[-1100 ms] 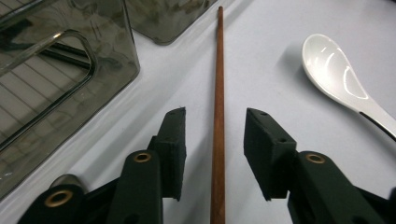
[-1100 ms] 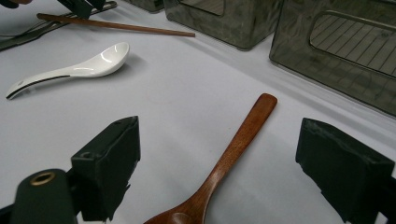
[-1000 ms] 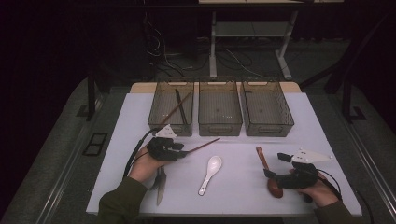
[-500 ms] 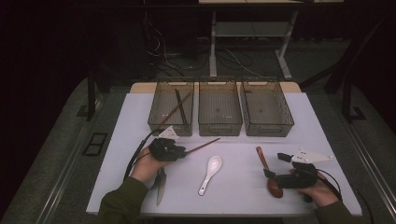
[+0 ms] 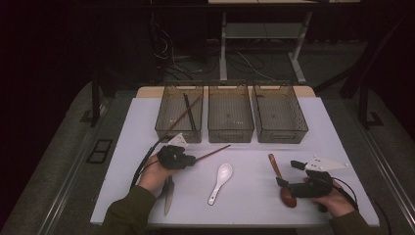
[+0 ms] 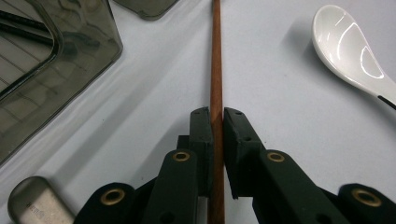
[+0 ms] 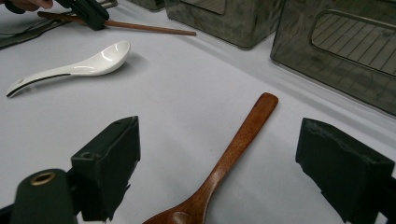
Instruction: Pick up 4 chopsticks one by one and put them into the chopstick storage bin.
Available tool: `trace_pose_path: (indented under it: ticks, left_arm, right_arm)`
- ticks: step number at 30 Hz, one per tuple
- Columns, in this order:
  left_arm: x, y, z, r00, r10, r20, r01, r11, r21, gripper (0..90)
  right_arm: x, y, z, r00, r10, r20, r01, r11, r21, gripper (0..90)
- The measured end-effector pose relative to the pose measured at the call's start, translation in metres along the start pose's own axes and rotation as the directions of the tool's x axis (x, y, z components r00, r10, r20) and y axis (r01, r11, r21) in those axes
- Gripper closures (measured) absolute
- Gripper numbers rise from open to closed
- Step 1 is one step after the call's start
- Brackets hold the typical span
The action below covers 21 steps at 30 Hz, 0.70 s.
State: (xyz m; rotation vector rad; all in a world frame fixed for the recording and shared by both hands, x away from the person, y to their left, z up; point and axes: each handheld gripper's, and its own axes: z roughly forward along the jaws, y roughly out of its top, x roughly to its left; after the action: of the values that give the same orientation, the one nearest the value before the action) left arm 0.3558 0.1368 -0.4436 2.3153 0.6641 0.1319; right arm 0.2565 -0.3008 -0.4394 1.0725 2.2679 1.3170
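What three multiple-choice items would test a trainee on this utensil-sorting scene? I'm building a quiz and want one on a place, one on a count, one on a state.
1. Where does the white spoon lie?
A. In the middle bin
B. On the table between the two hands
C. In the right gripper

2. How many grey bins stand in the row?
A. Two
B. Three
C. Four

3. How does the left gripper stand?
A. Jaws wide open over the knife
B. Jaws closed in on the brown chopstick
C. Holding the wooden spoon

Answers:
1. B, the high view shows it on the white table between the hands.
2. B, three bins stand side by side.
3. B, the left gripper view shows the stick between the pads; its jaws have just been closing.
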Motion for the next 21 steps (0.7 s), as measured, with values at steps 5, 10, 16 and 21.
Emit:
trace_pose_path:
  ticks: [5, 10, 16, 21]
  left_arm:
    - [0.0, 0.0, 0.0, 1.0, -0.001, 0.001, 0.001, 1.0, 0.001, 82.0]
    - [-0.001, 0.0, 0.0, 0.9999, -0.01, -0.002, 0.01, 0.9999, 0.001, 82.7]
    - [-0.001, 0.001, -0.002, 0.9999, -0.01, 0.001, 0.01, 0.9999, 0.0, 83.0]
    - [0.002, 0.0, -0.012, 0.9999, -0.01, 0.013, 0.01, 0.9998, -0.016, 83.0]
  right_arm:
    - [0.0, 0.0, 0.0, 1.0, -0.002, -0.001, 0.002, 1.0, 0.002, 13.7]
    - [0.0, 0.0, 0.0, 1.0, -0.001, -0.001, 0.001, 1.0, 0.003, 13.7]
    - [0.0, 0.0, 0.0, 1.0, -0.002, -0.002, 0.002, 1.0, 0.004, 13.7]
    - [0.0, 0.0, 0.0, 1.0, -0.003, -0.004, 0.003, 1.0, 0.003, 13.7]
